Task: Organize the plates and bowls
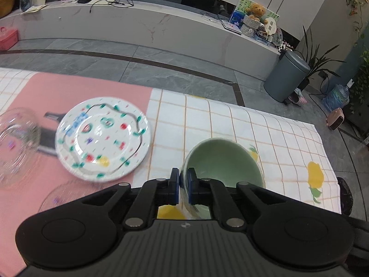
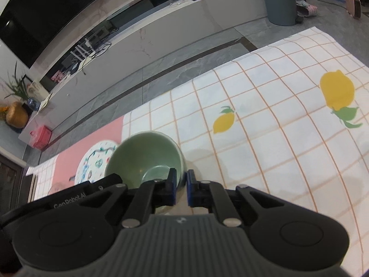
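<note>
From my left wrist camera, the left gripper is pinching the near rim of the green bowl: one blue pad sits outside the wall and the other inside, with only the thin rim between them. The bowl's body runs forward and to the right of the tool and tips toward me, so its mouth faces the camera. The patterned plate lies ahead and to the left, well apart from the bowl, on the pink mat; blurred clear glass dishes sit further left. If the bowl is meant for that side, I judge the move runs leftward across the tool's line. The gripper points steeply down at the checked cloth. From my right wrist camera, the right gripper clamps the same bowl on its opposite rim, pads either side of the wall, bowl extending forward and left. The plate shows just beyond it, partly hidden. So both hands carry it.
</note>
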Demonstrator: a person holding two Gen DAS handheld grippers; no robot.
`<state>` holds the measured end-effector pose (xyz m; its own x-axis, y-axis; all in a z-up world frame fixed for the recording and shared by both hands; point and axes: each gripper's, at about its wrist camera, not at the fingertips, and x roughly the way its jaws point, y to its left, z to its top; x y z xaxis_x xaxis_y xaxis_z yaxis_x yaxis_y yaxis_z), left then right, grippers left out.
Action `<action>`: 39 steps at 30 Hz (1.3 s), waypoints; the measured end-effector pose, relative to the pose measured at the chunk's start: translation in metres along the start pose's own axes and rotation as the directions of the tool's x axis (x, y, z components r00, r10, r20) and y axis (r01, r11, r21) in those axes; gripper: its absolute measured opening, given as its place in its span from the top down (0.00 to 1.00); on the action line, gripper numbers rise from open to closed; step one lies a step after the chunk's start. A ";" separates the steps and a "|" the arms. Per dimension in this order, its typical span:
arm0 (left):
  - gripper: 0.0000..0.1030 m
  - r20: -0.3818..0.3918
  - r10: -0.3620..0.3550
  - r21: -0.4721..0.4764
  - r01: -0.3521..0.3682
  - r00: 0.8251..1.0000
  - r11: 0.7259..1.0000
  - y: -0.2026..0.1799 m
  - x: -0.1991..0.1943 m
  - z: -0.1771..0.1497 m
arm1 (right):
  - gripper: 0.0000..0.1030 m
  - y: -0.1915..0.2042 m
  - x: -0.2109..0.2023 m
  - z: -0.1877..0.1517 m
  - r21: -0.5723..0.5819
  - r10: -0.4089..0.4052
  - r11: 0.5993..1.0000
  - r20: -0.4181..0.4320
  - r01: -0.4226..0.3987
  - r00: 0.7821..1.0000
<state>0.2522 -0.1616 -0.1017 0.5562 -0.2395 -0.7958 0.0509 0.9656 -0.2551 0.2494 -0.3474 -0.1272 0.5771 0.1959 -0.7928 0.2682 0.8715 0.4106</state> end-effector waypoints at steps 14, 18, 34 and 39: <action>0.94 -0.050 0.015 0.005 -0.015 0.999 1.000 0.019 -0.093 -0.083 | 0.94 0.010 -0.093 -0.102 -0.037 -0.005 0.999 -0.013 0.005 1.000; 0.94 -0.069 0.022 0.004 -0.021 0.997 1.000 0.028 -0.114 -0.110 | 0.95 0.011 -0.109 -0.135 -0.051 -0.010 0.999 -0.041 0.008 0.999; 0.93 -0.033 0.017 -0.066 -0.019 0.999 0.998 0.079 -0.190 -0.139 | 0.95 0.058 -0.159 -0.191 -0.147 0.009 0.989 -0.047 -0.016 0.999; 0.92 0.053 0.028 -0.145 -0.020 0.998 0.989 0.113 -0.223 -0.128 | 0.95 0.103 -0.172 -0.189 -0.217 0.060 0.974 -0.016 -0.062 0.998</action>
<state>0.0279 -0.0123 -0.0233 0.6005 -0.2066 -0.7724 -0.0809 0.9454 -0.3158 0.0324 -0.2067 -0.0338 0.5800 0.2545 -0.7738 0.0580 0.9346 0.3509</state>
